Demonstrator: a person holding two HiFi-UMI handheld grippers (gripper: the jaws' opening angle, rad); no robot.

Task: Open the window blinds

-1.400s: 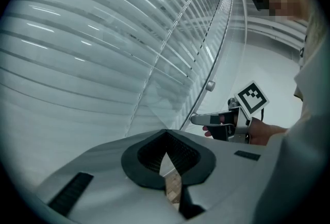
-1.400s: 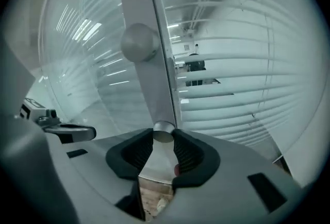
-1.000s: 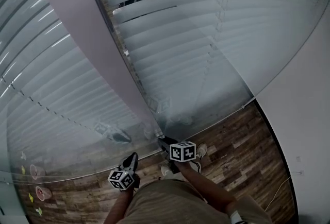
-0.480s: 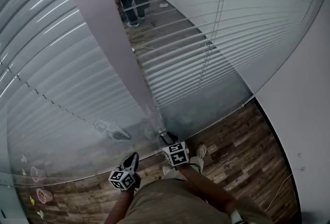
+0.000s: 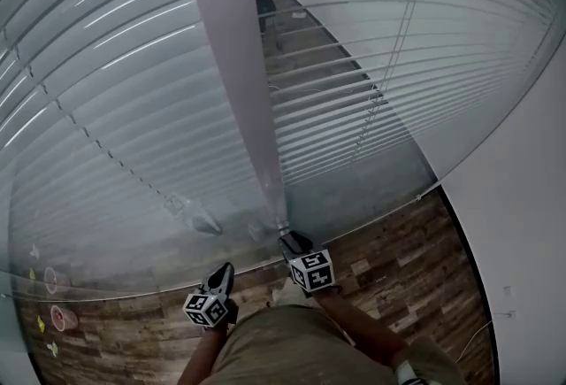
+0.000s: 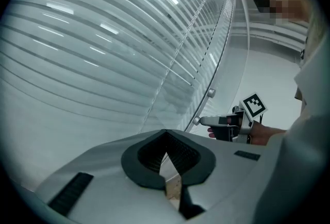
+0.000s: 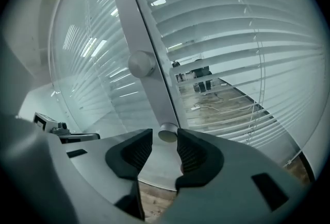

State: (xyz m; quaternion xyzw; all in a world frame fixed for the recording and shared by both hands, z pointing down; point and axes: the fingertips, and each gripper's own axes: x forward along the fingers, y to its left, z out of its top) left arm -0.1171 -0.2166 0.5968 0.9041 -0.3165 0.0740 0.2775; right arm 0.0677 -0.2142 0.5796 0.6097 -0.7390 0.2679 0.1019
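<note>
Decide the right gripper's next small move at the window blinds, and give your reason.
Probably close the right gripper on the lower knob and twist it. Its jaws have just been opening, with the knob between them unpressed, and the right-hand blinds are only part open.

Wooden floor point(image 5: 398, 246) runs under the jaws of my right gripper point(image 5: 287, 238) and left gripper point(image 5: 225, 270). A white wall point(image 5: 522, 224) stands well right of the right jaws. Coloured stickers point(image 5: 55, 319) sit far left of the left jaws. Ahead of the right jaws I see dark furniture point(image 7: 200, 74), too small to identify.
</note>
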